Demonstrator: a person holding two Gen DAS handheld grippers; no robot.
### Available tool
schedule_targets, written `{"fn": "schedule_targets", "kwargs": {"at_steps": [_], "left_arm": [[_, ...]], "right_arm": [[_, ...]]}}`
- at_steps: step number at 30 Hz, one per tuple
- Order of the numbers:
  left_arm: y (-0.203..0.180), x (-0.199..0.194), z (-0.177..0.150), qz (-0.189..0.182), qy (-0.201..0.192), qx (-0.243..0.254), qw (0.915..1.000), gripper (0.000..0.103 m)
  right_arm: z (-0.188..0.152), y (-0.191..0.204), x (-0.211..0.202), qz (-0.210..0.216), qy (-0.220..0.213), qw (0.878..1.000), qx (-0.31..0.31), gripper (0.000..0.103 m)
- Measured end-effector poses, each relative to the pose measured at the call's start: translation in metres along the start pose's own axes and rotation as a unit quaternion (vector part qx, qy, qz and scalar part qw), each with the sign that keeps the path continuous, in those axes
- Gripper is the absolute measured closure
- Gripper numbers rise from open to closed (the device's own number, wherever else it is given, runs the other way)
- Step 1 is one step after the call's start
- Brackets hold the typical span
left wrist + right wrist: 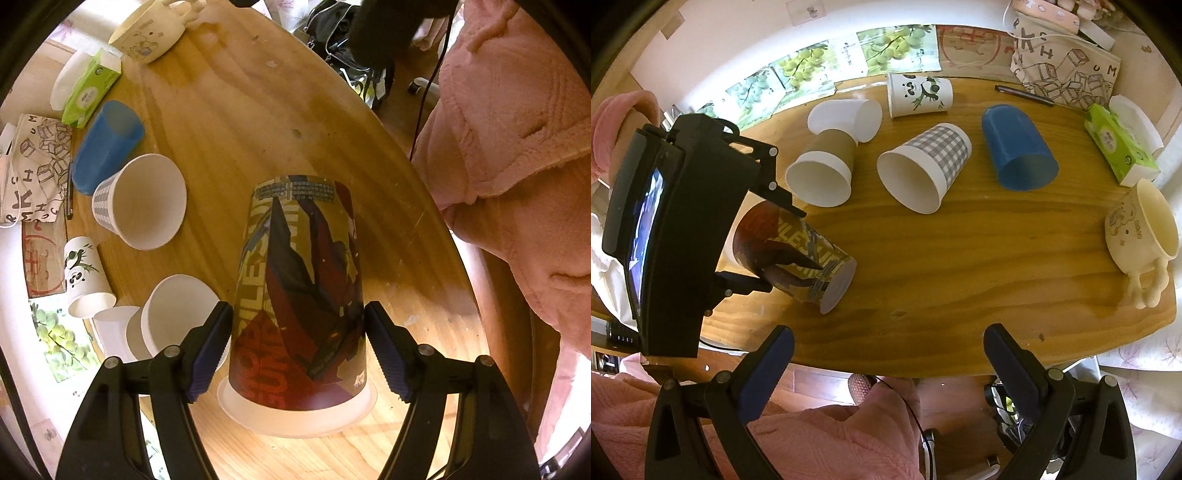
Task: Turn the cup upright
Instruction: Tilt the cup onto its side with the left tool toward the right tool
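The left tool (298, 354) has its two blue-padded fingers (208, 347) pressed against opposite sides of the printed paper cup (301, 295), closed on it near the wide, white-rimmed mouth. From the right wrist view that cup (792, 258) lies tilted, its white base pointing toward the middle of the table (960, 258) and its mouth toward the left tool's body; it sits near the table's front edge, at the left end. Whether it touches the wood cannot be told.

The right tool (886, 373) is spread wide and holds nothing, hanging just off the front edge over the pink robe (812, 443).

Further in, several cups lie on their sides: a brown-sleeved cup (822, 173), a plain white cup (849, 118) touching it, a checked cup (923, 170), a panda cup (919, 94) and a blue cup (1017, 147). At the right end lie a cream mug (1141, 236) and a green tissue box (1119, 144).
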State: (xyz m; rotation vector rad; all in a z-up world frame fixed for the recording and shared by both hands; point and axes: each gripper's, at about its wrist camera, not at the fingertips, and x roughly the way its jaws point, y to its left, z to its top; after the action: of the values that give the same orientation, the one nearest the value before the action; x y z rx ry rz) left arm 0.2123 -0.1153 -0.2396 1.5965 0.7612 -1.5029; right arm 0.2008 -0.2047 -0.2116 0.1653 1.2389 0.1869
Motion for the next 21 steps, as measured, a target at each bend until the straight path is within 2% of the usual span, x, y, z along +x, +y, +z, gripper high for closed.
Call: {"fn": "schedule_targets", "kwargs": {"at_steps": [10,21], "left_arm": [[-0.002,-0.012,-0.008,0.016,0.002,-0.008,0.9998,0.026],[-0.002,-0.055,-0.022,0.046,-0.031,-0.065,0.9963,0.026]], "right_arm": [[-0.001,0.007,0.002,0.004,0.006,1.000,-0.015,0.000],[-0.006,0.024,-0.002,0.005,0.000,0.999,-0.050,0.000]]}}
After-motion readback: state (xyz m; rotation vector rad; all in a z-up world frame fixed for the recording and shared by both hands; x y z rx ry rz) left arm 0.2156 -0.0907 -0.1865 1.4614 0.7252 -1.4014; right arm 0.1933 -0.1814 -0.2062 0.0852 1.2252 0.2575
